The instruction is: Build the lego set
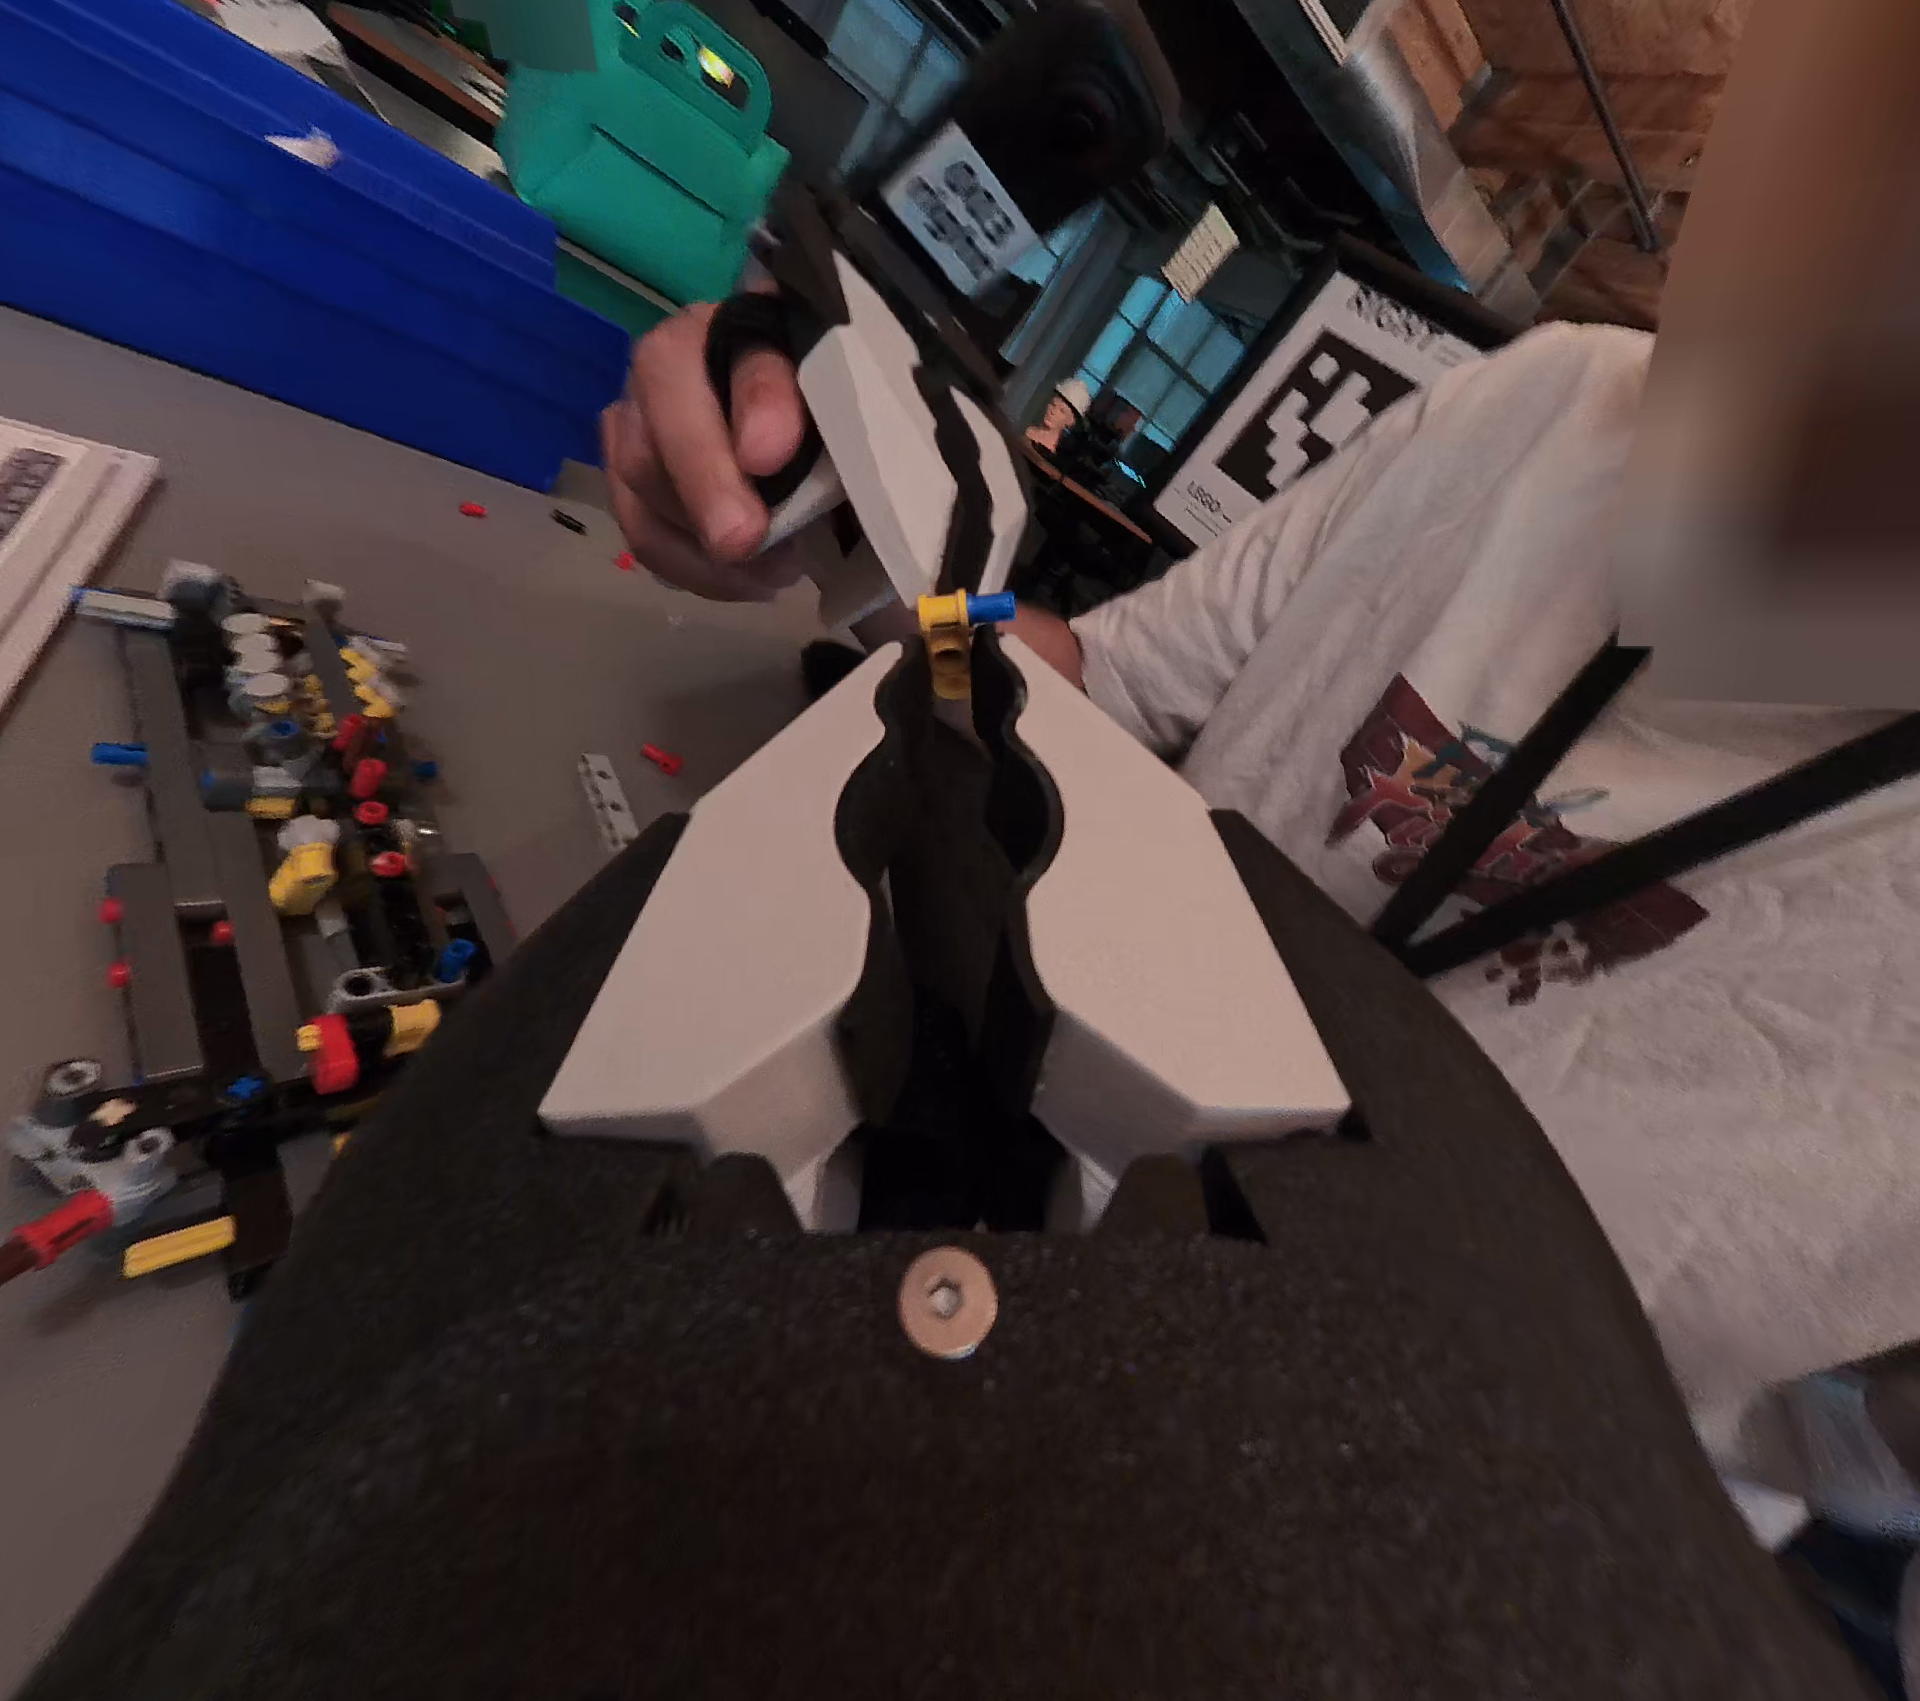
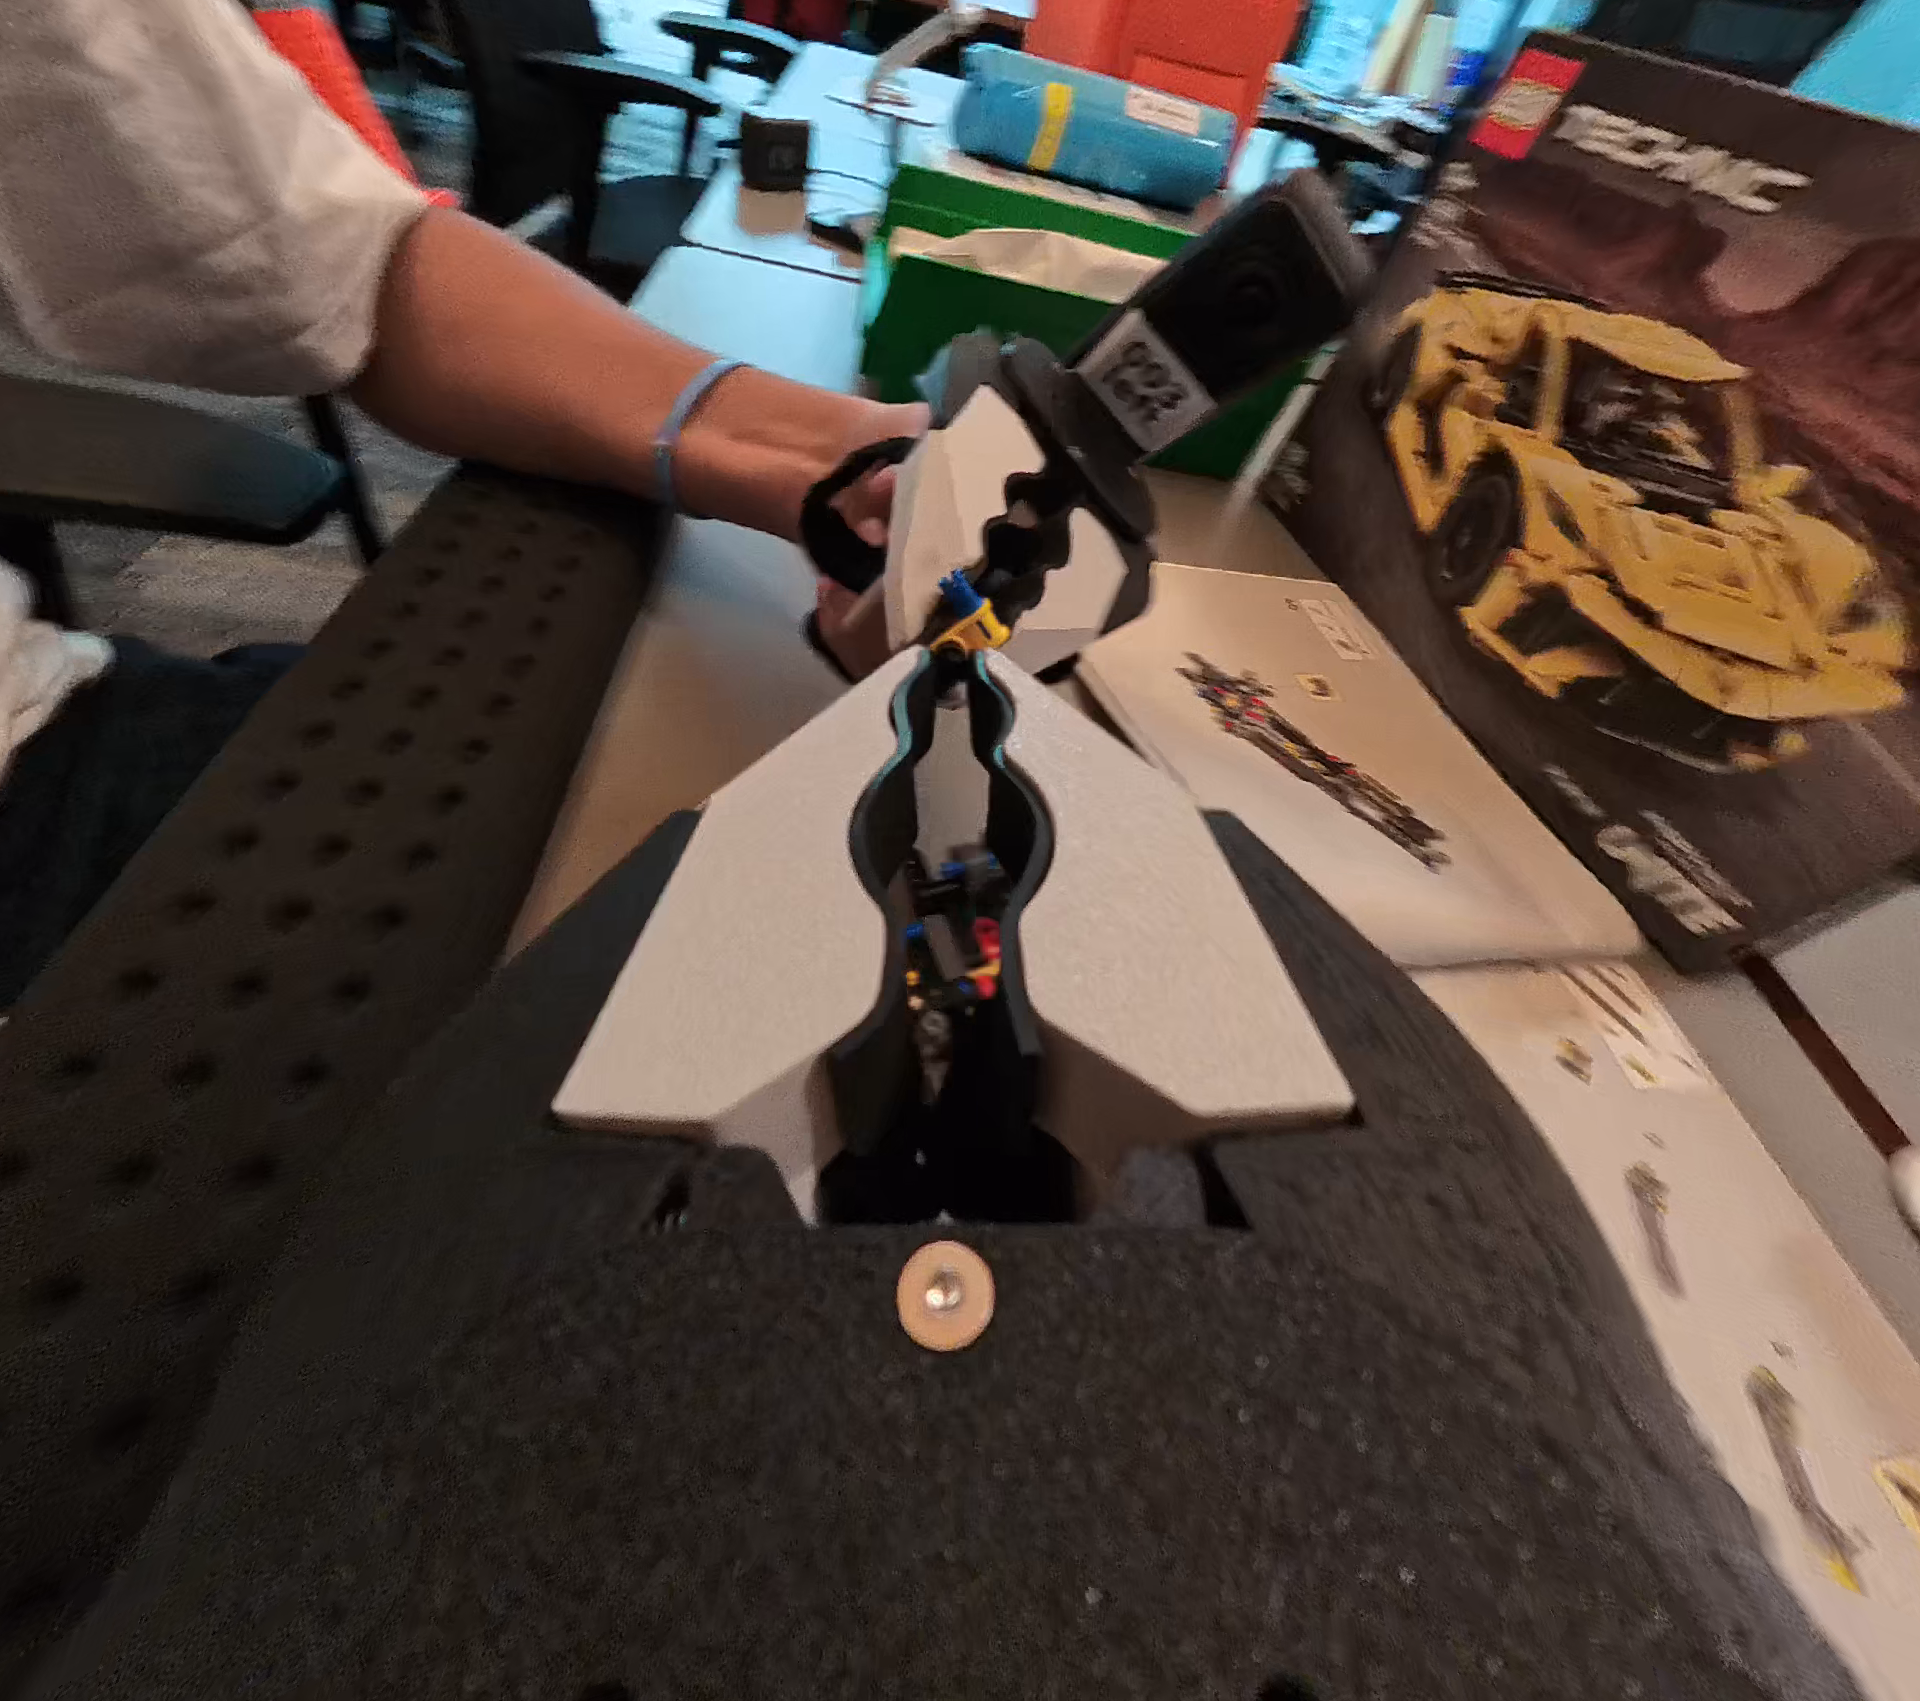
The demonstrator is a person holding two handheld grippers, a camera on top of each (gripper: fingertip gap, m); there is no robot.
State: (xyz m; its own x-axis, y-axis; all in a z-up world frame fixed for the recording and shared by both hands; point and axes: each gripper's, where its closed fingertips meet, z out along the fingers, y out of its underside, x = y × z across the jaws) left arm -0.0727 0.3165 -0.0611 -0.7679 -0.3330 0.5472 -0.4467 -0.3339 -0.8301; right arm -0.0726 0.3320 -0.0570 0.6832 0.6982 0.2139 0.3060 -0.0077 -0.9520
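Grippers meet tip to tip above the table, left gripper [image 1: 948, 664] clamped on the yellow connector [image 1: 943, 625], right gripper [image 2: 951, 664] pinching its blue pin [image 1: 992, 607], so push straight along the pin's axis without twisting.

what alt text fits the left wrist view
The left gripper pinches a yellow connector with a blue pin, meeting the right gripper above a grey table. The half-built lego chassis lies to the left.
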